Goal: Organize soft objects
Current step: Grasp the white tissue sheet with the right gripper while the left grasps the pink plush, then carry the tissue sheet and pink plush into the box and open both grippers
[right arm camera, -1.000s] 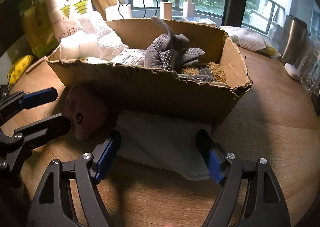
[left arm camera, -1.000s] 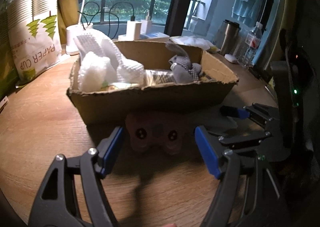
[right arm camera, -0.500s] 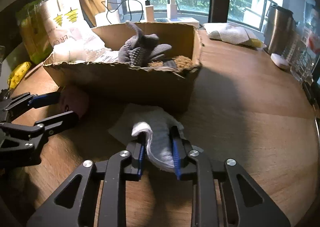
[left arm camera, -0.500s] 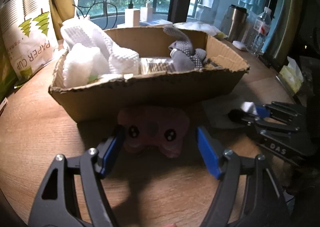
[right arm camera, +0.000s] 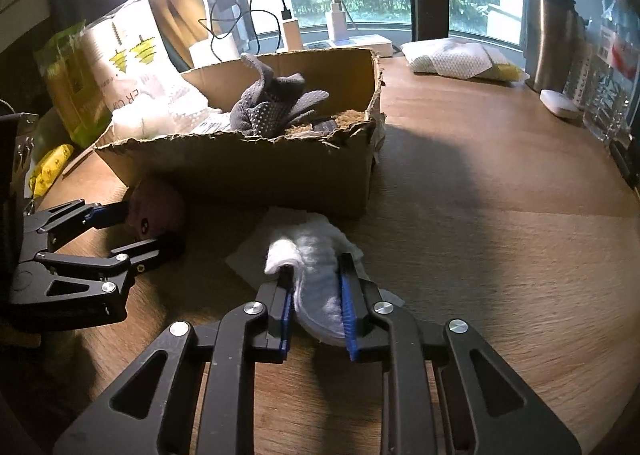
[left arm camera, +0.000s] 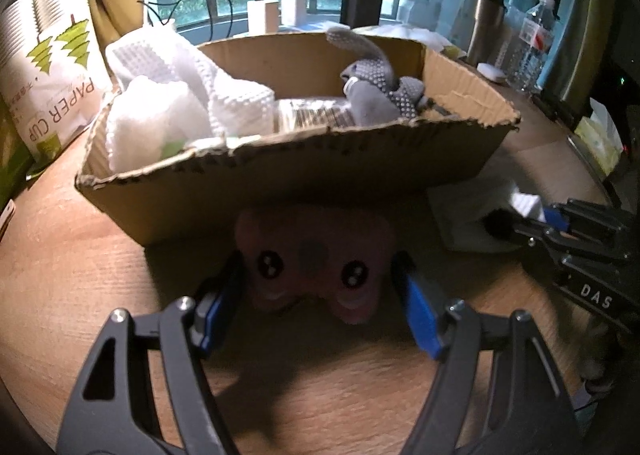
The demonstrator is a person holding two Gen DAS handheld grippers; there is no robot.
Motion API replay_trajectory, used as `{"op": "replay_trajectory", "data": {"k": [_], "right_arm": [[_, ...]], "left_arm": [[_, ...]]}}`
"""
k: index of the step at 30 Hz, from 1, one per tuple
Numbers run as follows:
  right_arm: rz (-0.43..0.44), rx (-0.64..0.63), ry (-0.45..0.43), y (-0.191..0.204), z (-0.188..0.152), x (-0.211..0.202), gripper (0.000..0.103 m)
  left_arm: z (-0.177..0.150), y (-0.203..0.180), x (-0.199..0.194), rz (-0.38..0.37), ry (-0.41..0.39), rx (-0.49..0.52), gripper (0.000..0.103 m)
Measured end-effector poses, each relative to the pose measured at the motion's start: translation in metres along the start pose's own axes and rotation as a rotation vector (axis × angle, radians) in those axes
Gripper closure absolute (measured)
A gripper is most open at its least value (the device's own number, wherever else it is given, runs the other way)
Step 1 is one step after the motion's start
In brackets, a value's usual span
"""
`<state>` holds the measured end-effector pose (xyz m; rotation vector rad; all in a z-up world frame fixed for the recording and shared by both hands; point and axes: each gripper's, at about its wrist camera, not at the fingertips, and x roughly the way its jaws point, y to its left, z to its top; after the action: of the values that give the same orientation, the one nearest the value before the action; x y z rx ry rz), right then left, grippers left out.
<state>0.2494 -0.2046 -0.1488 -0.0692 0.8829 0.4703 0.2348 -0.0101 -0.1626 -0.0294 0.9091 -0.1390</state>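
**Left fingers closing in on the plush, right fingers clamped on the cloth**

Since a second ago both grippers have advanced: the left one has drawn up around the pink plush toy, and the right one, then spread wide over the flat white cloth, has clenched on a bunched fold of it.

Left wrist view. Left gripper (left arm camera: 316, 291) sits low on the wooden counter (left arm camera: 68, 275), fingers (left arm camera: 418, 315) spread either side of the pink plush toy (left arm camera: 314, 255). Left finger looks to touch the toy's side; right finger sits just beside it; not squeezed. Toy lies on the counter, face toward the camera, its far side against the near wall of the cardboard box (left arm camera: 280, 179). In the box: white knobbly cloths (left arm camera: 172, 103) at left, grey dotted gloves (left arm camera: 378, 87) at right. Paper cup bag (left arm camera: 52, 67) stands far left. Right gripper (left arm camera: 560, 223) enters at the right edge, holding a white corner.

Right wrist view. Right gripper (right arm camera: 314, 287) is clenched on the white cloth (right arm camera: 316, 267), which bulges up between the fingers (right arm camera: 348, 311); the rest trails on the counter (right arm camera: 500, 235) toward the box (right arm camera: 256, 167), near its right corner. Left gripper (right arm camera: 136, 229) at left, fingers straddling the plush toy (right arm camera: 154, 207) at the box's near left corner. Grey gloves (right arm camera: 276, 103) are heaped inside the box. Steel tumbler (right arm camera: 550, 43) stands far right.
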Motion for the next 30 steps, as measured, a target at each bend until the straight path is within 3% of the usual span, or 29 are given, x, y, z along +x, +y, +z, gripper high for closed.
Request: {"op": "replay_trajectory", "data": {"k": [7,30], "right_arm": [[0.009,0.008,-0.002,-0.002,0.000,0.000,0.081],[0.036,-0.019,-0.057,0.016,-0.002,-0.026,0.085]], "left_arm": [[0.000,-0.001,-0.003,-0.035,-0.011,0.004,0.040],[-0.013,0.000,-0.051,-0.130,-0.121,-0.002,0.041]]}}
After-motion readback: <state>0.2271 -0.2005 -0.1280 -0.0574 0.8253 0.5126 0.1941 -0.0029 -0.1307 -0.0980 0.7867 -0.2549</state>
